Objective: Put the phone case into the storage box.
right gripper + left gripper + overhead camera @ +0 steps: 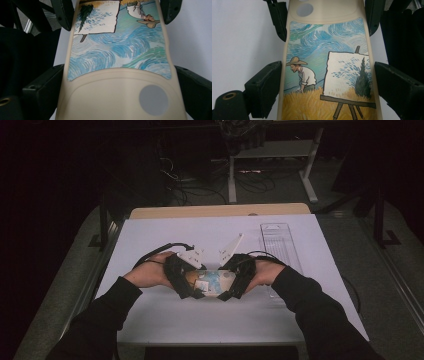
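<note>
Nearest, the person's two dark sleeves come in over the near edge of the white bench. Just beyond them, at the middle of the bench, a cream phone case printed with a painter, an easel and a swirling blue sky is held level between both tools. The left hand-held gripper grasps the case's left end: in the left gripper view its two black jaws press against the cream side edges at the wheat-field end of the phone case. The right hand-held gripper grasps the right end: in the right gripper view its jaws clamp the sides of the phone case at the plain end with the round camera hole. Farther right lies a clear plastic tray, well apart from the case.
</note>
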A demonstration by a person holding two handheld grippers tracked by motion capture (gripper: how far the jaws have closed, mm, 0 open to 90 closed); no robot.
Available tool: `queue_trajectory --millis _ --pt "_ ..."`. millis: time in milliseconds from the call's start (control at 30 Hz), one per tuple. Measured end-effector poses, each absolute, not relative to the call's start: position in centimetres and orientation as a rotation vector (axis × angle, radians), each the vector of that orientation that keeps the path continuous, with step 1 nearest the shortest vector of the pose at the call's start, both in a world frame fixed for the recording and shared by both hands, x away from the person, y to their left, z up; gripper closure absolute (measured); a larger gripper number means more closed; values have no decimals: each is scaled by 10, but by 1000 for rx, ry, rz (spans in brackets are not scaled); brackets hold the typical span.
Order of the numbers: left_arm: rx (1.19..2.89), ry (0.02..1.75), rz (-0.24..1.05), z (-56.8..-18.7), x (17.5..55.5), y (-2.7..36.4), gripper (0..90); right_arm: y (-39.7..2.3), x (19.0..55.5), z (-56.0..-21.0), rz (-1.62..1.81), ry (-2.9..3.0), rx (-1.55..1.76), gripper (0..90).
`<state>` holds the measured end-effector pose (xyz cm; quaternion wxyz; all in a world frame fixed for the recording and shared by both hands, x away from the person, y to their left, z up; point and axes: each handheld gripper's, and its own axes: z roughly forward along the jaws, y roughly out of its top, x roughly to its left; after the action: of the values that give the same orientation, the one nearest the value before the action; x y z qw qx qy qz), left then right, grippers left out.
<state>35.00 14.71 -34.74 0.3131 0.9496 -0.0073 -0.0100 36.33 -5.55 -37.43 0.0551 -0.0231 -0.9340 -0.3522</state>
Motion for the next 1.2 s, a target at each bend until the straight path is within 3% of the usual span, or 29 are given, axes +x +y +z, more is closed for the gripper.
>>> queue_trajectory --millis 1033,1200 --pt "2543 -35 -10 -353 351 144 98 -53 365 -378 -1013 -2861 -43 94" --pt "2524 20 20 -354 354 145 43 -55 366 -378 -1011 -2863 -72 94"
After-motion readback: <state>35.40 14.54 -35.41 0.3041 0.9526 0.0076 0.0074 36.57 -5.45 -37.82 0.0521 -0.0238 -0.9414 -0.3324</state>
